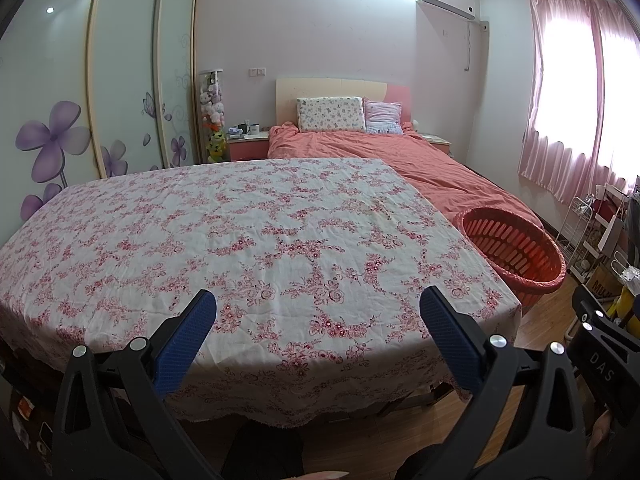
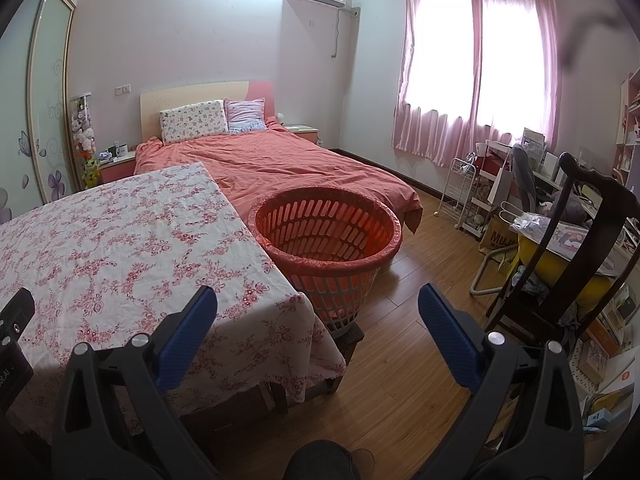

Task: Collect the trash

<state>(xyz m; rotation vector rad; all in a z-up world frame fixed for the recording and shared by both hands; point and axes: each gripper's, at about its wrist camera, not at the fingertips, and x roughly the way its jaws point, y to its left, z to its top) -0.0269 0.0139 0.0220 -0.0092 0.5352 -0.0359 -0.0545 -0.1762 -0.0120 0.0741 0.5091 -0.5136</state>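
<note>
A round basket lined with a red bag stands on a low stool at the table's right side; it also shows in the left wrist view. I see nothing inside it. The table wears a floral cloth, with no loose items on it; it also shows in the right wrist view. My left gripper is open and empty over the table's near edge. My right gripper is open and empty, above the floor near the table's right corner, short of the basket. No trash item shows.
A bed with an orange cover lies behind the table. A dark wooden chair and cluttered shelves stand on the right. Wood floor lies between the basket and the chair. A wardrobe is at left.
</note>
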